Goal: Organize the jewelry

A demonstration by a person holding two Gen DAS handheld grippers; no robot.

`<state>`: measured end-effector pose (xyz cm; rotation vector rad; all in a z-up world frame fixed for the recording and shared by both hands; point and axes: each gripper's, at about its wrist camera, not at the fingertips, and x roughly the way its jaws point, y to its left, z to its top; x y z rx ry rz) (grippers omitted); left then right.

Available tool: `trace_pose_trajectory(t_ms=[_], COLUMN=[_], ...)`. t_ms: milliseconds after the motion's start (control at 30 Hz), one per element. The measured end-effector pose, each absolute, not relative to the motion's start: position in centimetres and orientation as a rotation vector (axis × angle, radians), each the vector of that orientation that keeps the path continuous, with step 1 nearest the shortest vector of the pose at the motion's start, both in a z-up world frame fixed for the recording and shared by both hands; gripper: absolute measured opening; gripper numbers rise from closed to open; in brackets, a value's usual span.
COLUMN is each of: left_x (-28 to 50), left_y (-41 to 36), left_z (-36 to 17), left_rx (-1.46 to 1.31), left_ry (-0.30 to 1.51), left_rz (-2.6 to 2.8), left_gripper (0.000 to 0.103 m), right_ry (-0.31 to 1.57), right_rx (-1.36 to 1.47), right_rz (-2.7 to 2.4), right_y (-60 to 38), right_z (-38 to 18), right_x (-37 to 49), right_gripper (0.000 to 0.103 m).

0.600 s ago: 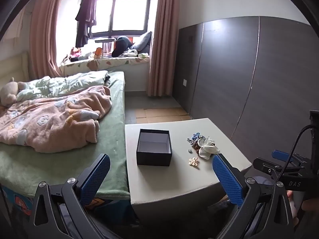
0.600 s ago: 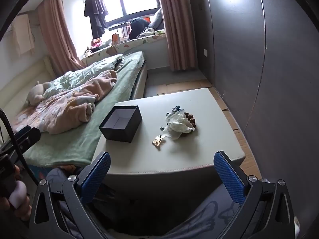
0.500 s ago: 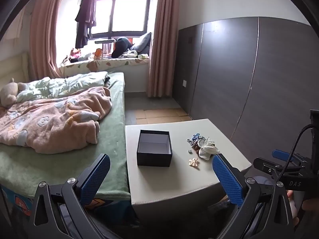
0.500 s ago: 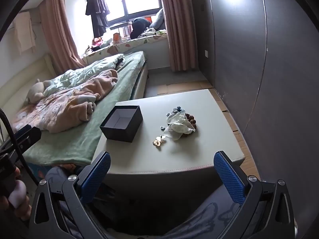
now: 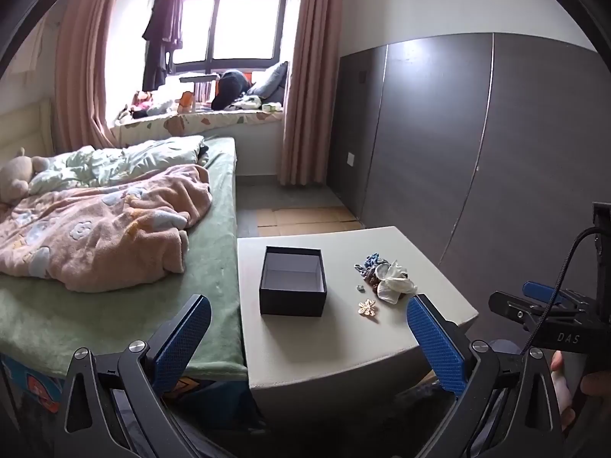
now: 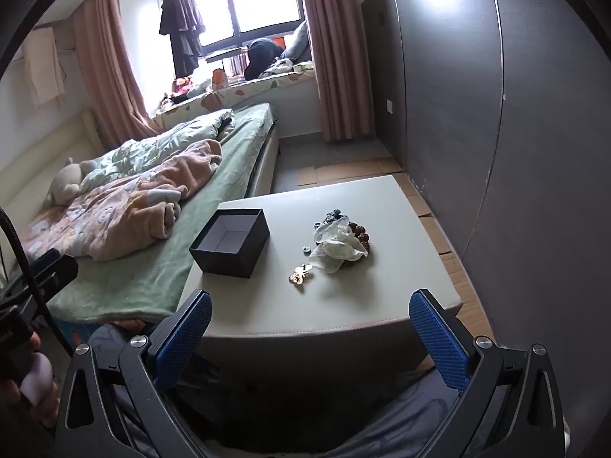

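An open black box (image 5: 293, 285) (image 6: 230, 242) with a pale inside stands on the left half of a low grey table (image 5: 324, 339) (image 6: 343, 305). To its right lies a small heap of jewelry (image 5: 385, 274) (image 6: 340, 242): dark beads, a crumpled white clear bag, a small ring (image 5: 359, 288) (image 6: 305, 249) and a gold flower brooch (image 5: 367, 307) (image 6: 299, 273). My left gripper (image 5: 305, 328) hangs open before the table's near edge, nothing between its blue pads. My right gripper (image 6: 310, 324) is also open and empty, short of the table.
A bed with a green sheet (image 5: 214, 267) and pink blanket (image 5: 99, 225) butts against the table's left side. A dark panelled wall (image 5: 477, 145) runs along the right. Cardboard sheets (image 5: 305, 217) cover the floor beyond the table. A hand (image 5: 569, 385) holds the other gripper's handle.
Both views have crept slightly closer to the table; box and jewelry lie as before, and both grippers stay wide open.
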<state>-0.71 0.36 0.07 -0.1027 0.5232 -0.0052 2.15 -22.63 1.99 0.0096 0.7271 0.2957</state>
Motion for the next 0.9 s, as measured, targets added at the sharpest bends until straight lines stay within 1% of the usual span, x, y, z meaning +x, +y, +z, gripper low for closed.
trace_pose_trajectory(t_ms=[900], left_x=[-1.4], left_y=[0.4], left_z=[-0.1], left_rx=[-0.083], left_ry=[0.501], left_rz=[0.002], left_gripper=[0.103], right_ry=[0.711], right_rx=[-0.022], right_rz=[0.268], right_y=[-22.1], right_z=[2.1], right_x=[1.2], right_gripper=[0.103])
